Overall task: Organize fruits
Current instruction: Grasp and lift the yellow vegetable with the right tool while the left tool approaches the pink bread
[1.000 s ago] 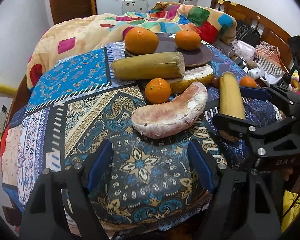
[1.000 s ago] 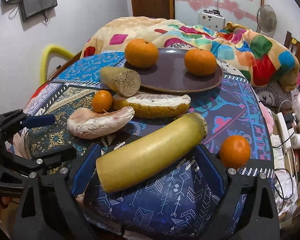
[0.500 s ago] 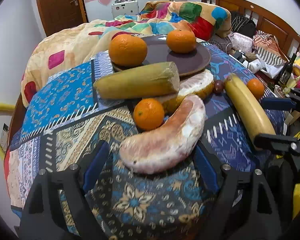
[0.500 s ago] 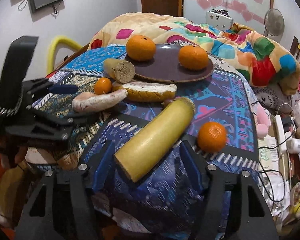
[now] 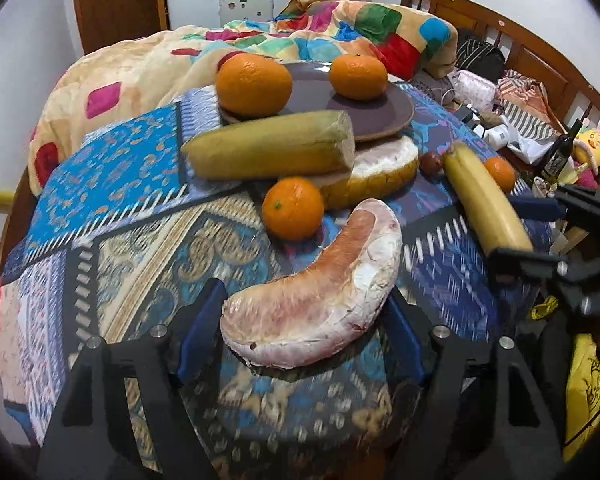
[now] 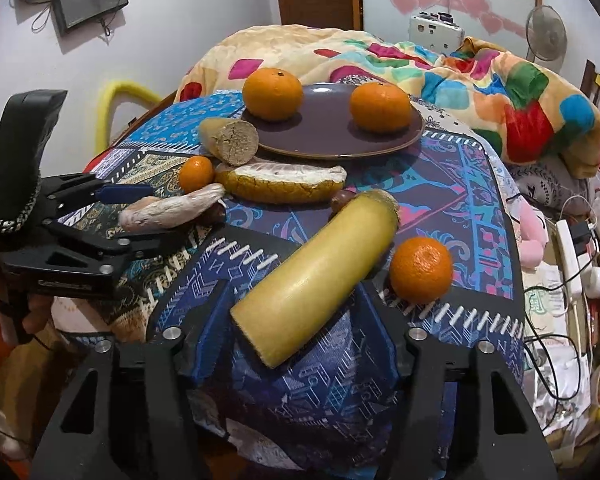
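A peeled pink pomelo segment (image 5: 320, 296) lies on the patterned tablecloth between the open fingers of my left gripper (image 5: 300, 332); its near end is between the pads. My right gripper (image 6: 296, 328) is open around the near end of a long yellow stalk piece (image 6: 320, 276). A brown plate (image 6: 332, 132) at the back holds two oranges (image 6: 273, 94) (image 6: 381, 106). A second yellow stalk piece (image 5: 272, 150), a pomelo wedge with rind (image 6: 280, 182) and small oranges (image 5: 293, 208) (image 6: 421, 269) lie in front of the plate.
The round table's cloth (image 5: 112, 216) drops off at the near edge. A colourful blanket (image 6: 480, 76) on a bed lies behind the table. Clutter, cables and a bottle (image 5: 556, 156) sit to the right. A small dark fruit (image 5: 431, 162) lies near the far stalk.
My left gripper has moved forward so the pomelo segment now sits between its fingers. My right gripper has closed in on the near end of the yellow stalk piece.
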Motion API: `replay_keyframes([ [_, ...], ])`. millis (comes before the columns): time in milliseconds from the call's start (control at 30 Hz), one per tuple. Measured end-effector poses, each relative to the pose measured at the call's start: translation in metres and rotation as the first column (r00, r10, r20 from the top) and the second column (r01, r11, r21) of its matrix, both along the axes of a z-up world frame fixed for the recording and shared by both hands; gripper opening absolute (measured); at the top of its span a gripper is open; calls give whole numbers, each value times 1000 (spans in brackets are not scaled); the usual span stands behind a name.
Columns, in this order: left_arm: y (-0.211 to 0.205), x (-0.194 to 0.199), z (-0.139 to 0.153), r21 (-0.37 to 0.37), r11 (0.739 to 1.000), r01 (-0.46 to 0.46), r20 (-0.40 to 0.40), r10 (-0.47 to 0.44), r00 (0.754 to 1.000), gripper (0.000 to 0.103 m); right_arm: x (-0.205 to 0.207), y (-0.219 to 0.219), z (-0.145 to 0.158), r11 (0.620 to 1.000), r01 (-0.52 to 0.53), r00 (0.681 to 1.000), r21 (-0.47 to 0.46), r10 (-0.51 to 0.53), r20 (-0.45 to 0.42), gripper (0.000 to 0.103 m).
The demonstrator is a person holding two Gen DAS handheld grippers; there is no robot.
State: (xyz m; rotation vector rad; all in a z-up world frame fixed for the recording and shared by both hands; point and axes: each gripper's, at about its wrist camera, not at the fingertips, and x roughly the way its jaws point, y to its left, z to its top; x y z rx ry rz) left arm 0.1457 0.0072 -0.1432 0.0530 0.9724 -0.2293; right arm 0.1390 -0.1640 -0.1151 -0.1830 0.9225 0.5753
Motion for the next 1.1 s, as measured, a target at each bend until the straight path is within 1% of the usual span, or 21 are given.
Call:
replay_keyframes([
  [133, 10, -14, 2, -6, 998, -61, -31, 61, 998, 76, -8, -9, 3, 1000, -14, 1000, -23, 14, 5, 44],
  [267, 14, -25, 2, -5, 988, -155, -52, 154, 987, 77, -12, -16, 7, 999, -14, 1000, -45, 14, 13, 39],
  [300, 13, -27, 2, -3, 986, -166, -52, 165, 985, 78, -12, -18, 7, 999, -11, 1000, -48, 12, 11, 38],
  [333, 11, -29, 2, 1, 986, -167, -54, 167, 985, 82, -12, -20, 8, 999, -9, 1000, -47, 10, 10, 37],
  [400, 7, -30, 3, 4, 990, -141, -58, 141, 988, 89, -11, -21, 9, 999, -2, 1000, -38, 2, 1, 37],
  [433, 6, -29, 4, 12, 992, -128, -61, 129, 990, 90, -10, -22, 10, 999, 1, 1000, -32, -1, -2, 37],
  [533, 3, -27, 7, 37, 996, -85, -62, 88, 994, 90, -5, -21, 12, 1000, 14, 1000, -7, -14, -14, 37],
  [633, 2, -24, 6, 59, 998, -22, -67, 26, 997, 90, 2, -15, 10, 1000, 22, 1000, -11, -22, -15, 40],
  [700, 1, -25, 5, 92, 996, 19, -55, -14, 998, 90, 8, -12, 8, 999, 33, 999, -18, -33, -13, 41],
  [767, 2, -26, 5, 110, 992, 64, -37, -60, 997, 90, 14, -12, 5, 999, 44, 999, -11, -44, -18, 41],
  [867, 5, -25, 6, 127, 989, 80, -19, -79, 997, 90, 21, -15, 0, 998, 62, 998, 17, -61, -32, 41],
  [900, 5, -25, 5, 132, 988, 83, -13, -82, 997, 89, 22, -15, -1, 998, 65, 997, 22, -65, -33, 41],
  [933, 5, -25, 5, 120, 988, 95, -5, -95, 995, 81, 22, -14, -2, 997, 69, 997, 23, -68, -30, 41],
  [967, 5, -25, 5, 103, 989, 103, -3, -104, 995, 75, 22, -13, -2, 997, 69, 997, 19, -69, -26, 41],
  [1000, 6, -24, 5, 77, 992, 103, -10, -102, 995, 64, 21, -13, -2, 998, 68, 998, 14, -68, -19, 41],
  [1033, 7, -24, 5, 48, 995, 90, -17, -89, 996, 55, 19, -12, -2, 998, 66, 998, 5, -66, -9, 39],
  [1100, 5, -24, 7, 47, 997, 59, -6, -59, 998, 47, 17, -12, -1, 999, 48, 999, 1, -48, -6, 39],
])
